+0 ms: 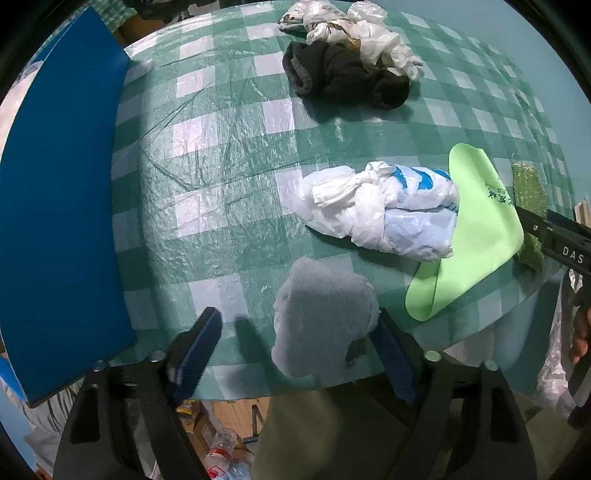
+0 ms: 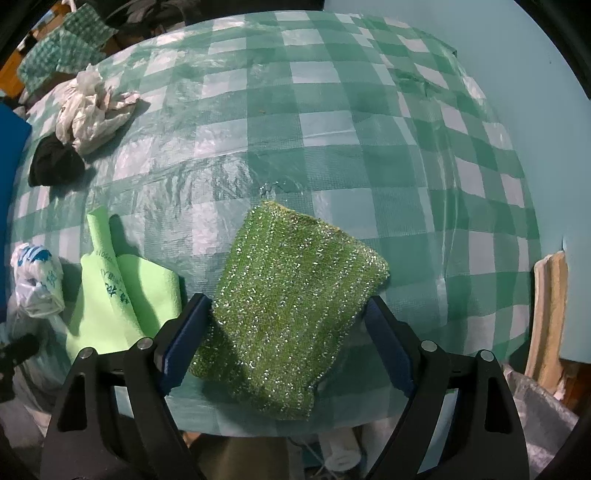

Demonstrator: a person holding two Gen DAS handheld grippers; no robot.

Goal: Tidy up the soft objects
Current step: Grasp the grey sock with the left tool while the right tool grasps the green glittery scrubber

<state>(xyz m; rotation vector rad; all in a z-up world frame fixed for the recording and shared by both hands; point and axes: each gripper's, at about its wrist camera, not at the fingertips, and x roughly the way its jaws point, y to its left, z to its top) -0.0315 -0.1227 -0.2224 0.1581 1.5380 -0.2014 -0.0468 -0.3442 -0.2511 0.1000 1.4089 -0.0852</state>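
A grey fluffy cloth (image 1: pixel 325 317) lies at the table's near edge between the fingers of my open left gripper (image 1: pixel 299 332), close to the right finger. A sparkly green scouring cloth (image 2: pixel 291 306) lies flat between the fingers of my open right gripper (image 2: pixel 288 317); it also shows in the left wrist view (image 1: pixel 530 192). A light green cloth (image 1: pixel 476 236) (image 2: pixel 118 291), a knotted white and blue plastic bag (image 1: pixel 384 210) (image 2: pixel 33 273), a black sock (image 1: pixel 343 74) (image 2: pixel 55 162) and a crumpled white bag (image 1: pixel 354 33) (image 2: pixel 92 110) lie on the checked tablecloth (image 1: pixel 221 155).
A blue board (image 1: pixel 62 206) lies along the table's left side. The right gripper's arm (image 1: pixel 561 243) reaches in at the right edge of the left wrist view. Bottles and clutter (image 1: pixel 221 446) lie on the floor below the table's near edge.
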